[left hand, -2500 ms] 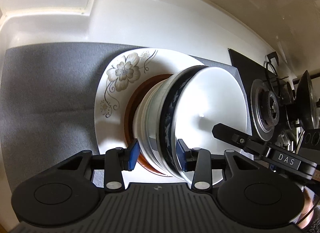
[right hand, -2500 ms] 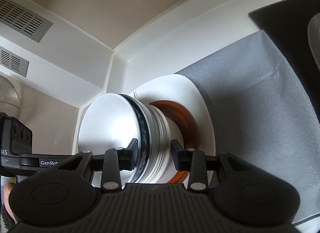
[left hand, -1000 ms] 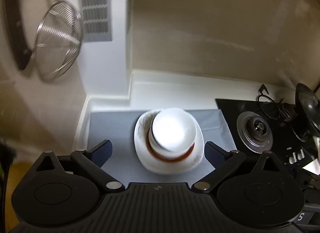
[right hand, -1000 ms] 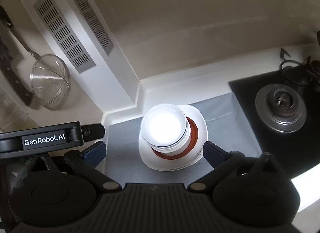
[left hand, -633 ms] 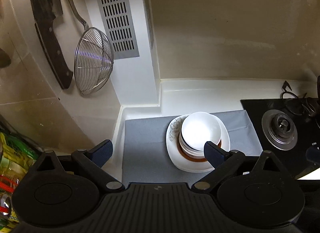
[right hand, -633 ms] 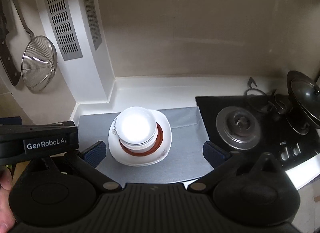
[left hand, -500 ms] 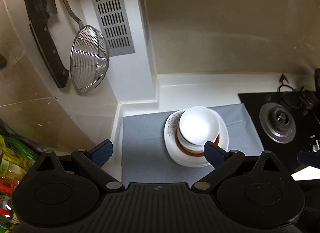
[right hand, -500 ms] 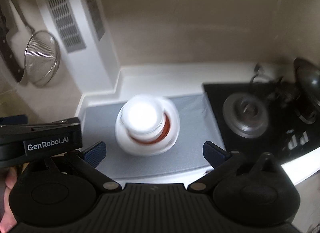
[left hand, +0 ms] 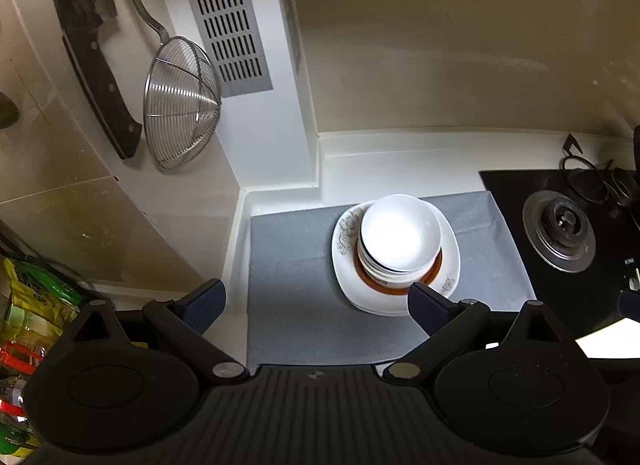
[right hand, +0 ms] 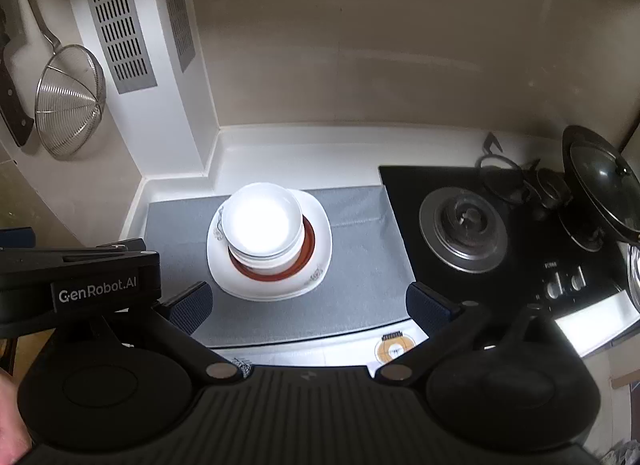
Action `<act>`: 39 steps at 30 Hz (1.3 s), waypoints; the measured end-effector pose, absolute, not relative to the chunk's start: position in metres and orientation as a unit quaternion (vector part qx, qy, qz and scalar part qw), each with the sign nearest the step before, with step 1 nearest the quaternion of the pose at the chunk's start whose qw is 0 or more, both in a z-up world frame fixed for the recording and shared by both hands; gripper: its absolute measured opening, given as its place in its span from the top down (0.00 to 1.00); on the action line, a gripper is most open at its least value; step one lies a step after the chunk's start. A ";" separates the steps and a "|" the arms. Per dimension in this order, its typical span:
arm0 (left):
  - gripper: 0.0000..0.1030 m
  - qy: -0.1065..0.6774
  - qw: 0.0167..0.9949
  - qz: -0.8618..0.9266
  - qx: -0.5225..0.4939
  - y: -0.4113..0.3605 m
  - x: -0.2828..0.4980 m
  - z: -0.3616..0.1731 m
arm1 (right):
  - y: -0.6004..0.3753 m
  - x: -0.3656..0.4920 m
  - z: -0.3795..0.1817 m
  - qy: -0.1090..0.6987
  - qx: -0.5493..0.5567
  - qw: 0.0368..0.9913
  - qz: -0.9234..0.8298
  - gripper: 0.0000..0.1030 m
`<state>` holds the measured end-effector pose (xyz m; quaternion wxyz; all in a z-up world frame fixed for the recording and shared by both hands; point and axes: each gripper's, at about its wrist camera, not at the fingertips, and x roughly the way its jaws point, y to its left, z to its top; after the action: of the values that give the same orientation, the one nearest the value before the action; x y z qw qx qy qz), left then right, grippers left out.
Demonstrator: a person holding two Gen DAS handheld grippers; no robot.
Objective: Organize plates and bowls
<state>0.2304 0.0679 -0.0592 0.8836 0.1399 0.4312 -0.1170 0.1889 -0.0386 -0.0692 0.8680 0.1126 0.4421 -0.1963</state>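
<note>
A stack of white bowls sits on a brown plate, which sits on a big white flower plate in the middle of the grey mat on the counter. Beside the mat on one side is the black stove with a dark pot lid, and on the other side a wire strainer and a big knife hang on the wall. The left gripper and the right gripper are both held up high, well away from the mat, with their fingers spread wide and nothing in them, and nothing stands between them and the bowls.
</note>
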 end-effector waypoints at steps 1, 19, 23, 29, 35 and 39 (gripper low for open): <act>0.05 0.434 0.882 -0.120 0.139 0.068 0.231 -0.060 | -0.040 0.188 -0.070 0.443 0.116 0.868 -0.195 0.00; 0.05 0.449 0.872 -0.126 0.146 0.067 0.236 -0.066 | -0.042 0.191 -0.078 0.457 0.136 0.859 -0.187 0.00; 0.05 0.452 0.871 -0.126 0.146 0.068 0.238 -0.068 | -0.043 0.192 -0.079 0.458 0.136 0.858 -0.186 0.00; 0.05 0.449 0.873 -0.125 0.144 0.068 0.237 -0.069 | -0.043 0.192 -0.080 0.457 0.136 0.859 -0.187 0.00; 0.05 0.450 0.872 -0.127 0.144 0.068 0.237 -0.069 | -0.045 0.192 -0.082 0.459 0.144 0.857 -0.184 0.00; 0.05 0.447 0.873 -0.128 0.146 0.068 0.237 -0.069 | -0.045 0.192 -0.082 0.459 0.144 0.857 -0.184 0.00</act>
<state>0.2366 0.0676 -0.0688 0.8730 0.1464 0.4474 -0.1276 0.1921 -0.0447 -0.0821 0.8574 0.1440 0.4587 -0.1837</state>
